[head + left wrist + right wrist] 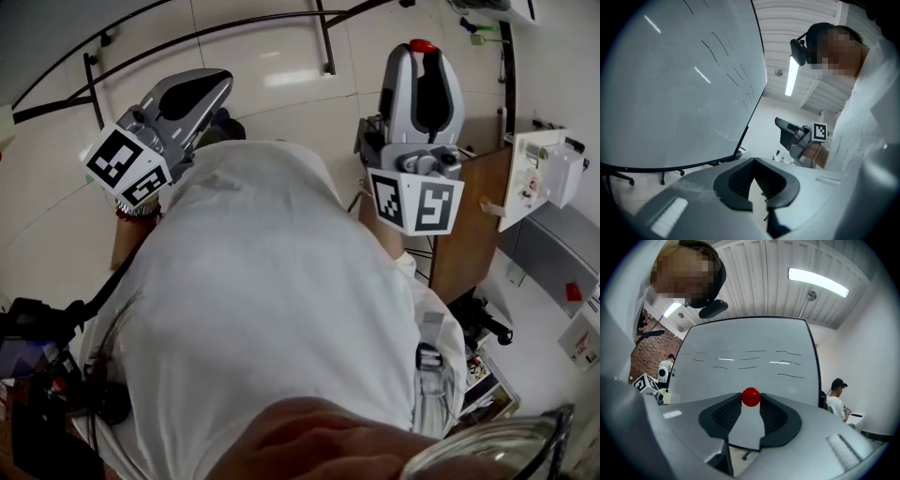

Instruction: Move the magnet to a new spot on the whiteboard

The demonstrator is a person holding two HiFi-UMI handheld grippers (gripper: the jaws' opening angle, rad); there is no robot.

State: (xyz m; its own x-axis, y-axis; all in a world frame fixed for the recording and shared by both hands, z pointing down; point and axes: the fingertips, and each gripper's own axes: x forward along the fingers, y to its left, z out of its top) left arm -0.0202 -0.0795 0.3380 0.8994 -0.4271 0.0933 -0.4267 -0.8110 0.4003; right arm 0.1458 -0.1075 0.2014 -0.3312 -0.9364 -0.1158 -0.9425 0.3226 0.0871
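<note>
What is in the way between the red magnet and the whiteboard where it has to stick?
Nothing that shows. The right gripper has its jaws shut on the red magnet, and the whiteboard stands straight ahead of it. Only open air shows between them; the black marker lines are just drawn flat on the board.

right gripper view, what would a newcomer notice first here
The red magnet stands out first, pinched at the tips of the right gripper fingers in the middle of the view. Behind it stands the big whiteboard with a few thin black strokes, under a bright ceiling light.
</note>
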